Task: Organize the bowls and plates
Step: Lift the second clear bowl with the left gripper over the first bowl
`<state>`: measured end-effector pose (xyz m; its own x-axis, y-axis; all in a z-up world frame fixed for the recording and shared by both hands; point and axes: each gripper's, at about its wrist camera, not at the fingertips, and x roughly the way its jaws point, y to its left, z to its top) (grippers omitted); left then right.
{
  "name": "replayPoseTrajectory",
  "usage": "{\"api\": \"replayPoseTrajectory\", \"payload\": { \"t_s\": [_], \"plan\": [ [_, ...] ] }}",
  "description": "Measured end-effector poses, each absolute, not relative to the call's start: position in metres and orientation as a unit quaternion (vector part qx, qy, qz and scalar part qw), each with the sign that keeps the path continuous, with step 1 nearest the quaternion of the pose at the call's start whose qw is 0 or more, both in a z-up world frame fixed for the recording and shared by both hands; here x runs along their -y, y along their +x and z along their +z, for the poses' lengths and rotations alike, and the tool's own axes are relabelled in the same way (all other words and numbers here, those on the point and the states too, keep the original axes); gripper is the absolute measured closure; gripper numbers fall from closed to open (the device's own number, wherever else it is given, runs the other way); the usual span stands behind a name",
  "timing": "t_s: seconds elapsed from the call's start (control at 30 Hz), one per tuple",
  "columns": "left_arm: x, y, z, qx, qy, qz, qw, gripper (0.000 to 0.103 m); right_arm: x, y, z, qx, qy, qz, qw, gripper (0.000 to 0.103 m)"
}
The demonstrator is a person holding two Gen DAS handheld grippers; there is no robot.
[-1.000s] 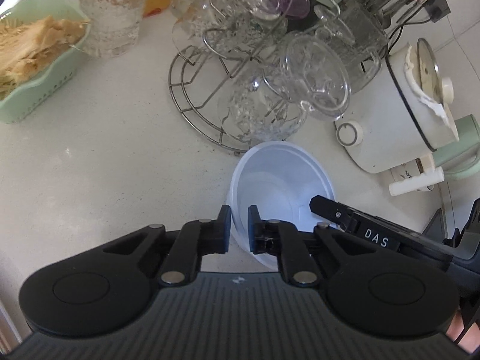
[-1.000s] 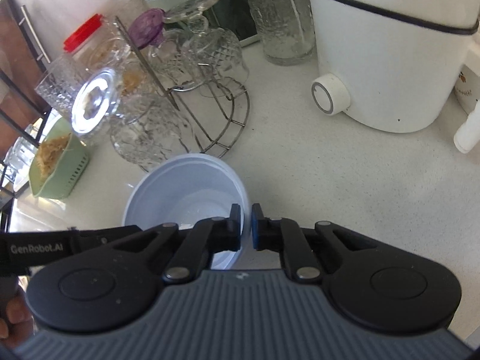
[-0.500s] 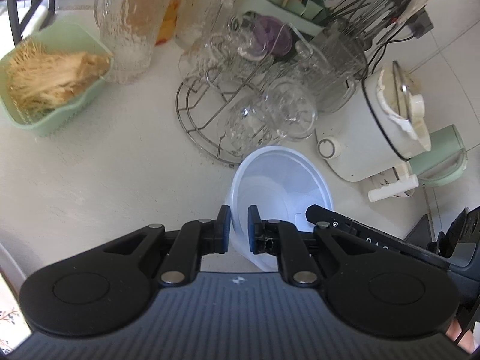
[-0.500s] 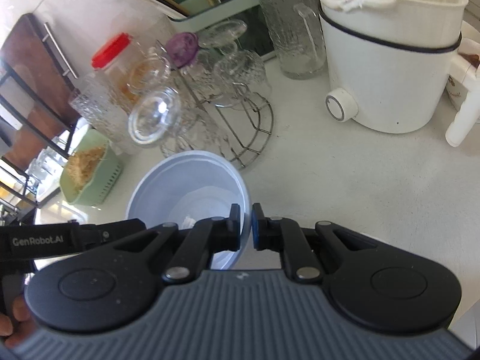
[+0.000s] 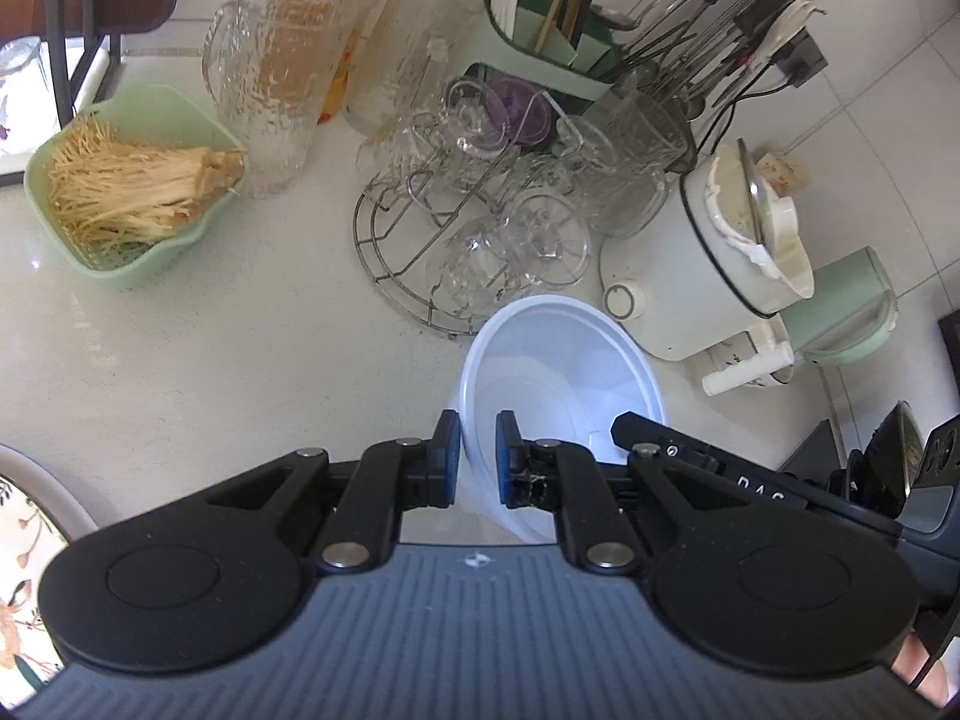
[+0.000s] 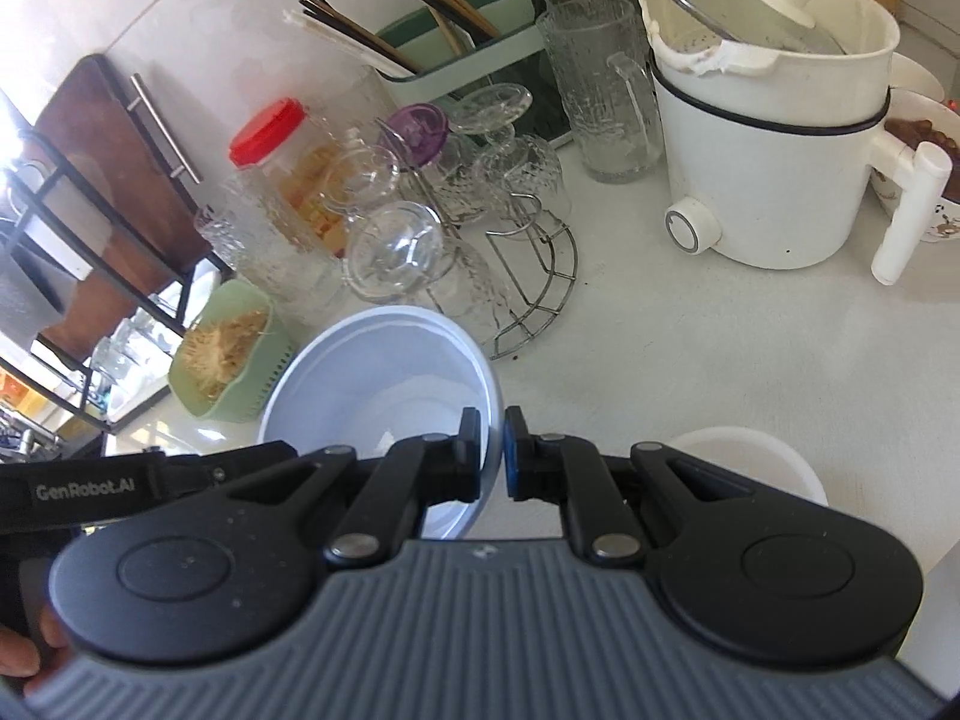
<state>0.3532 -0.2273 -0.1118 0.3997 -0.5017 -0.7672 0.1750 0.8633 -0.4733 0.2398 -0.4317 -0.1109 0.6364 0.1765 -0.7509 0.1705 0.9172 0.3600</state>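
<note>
A pale blue-white plastic bowl [image 5: 558, 372] is held above the white counter by both grippers. My left gripper [image 5: 477, 459] is shut on the bowl's left rim. My right gripper [image 6: 491, 459] is shut on its right rim, where the bowl [image 6: 384, 372] also shows. A second white bowl [image 6: 744, 456] sits on the counter just beyond my right gripper. The edge of a floral plate [image 5: 24, 540] shows at the far left of the left wrist view.
A wire rack of upturned glasses [image 5: 480, 228] stands behind the bowl. A white electric pot [image 6: 774, 138] is at right, a green basket of enoki mushrooms [image 5: 132, 180] at left, glass pitchers [image 5: 270, 78] and a utensil holder [image 6: 456, 36] behind.
Both grippers have lifted the bowl higher and pulled back from the counter. The rack and pot look smaller, and the second white bowl and the floral plate have come into view.
</note>
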Motion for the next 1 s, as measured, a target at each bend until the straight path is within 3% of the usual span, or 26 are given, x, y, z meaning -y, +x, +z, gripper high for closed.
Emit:
{"api": "replayPoseTrajectory", "payload": {
  "t_s": [1.0],
  "plan": [
    [0.154, 0.293, -0.082, -0.462, -0.177, -0.19, 0.848, 0.088, 0.367, 0.201, -0.086, -0.395, 0.186, 0.044, 0.898, 0.091]
  ]
}}
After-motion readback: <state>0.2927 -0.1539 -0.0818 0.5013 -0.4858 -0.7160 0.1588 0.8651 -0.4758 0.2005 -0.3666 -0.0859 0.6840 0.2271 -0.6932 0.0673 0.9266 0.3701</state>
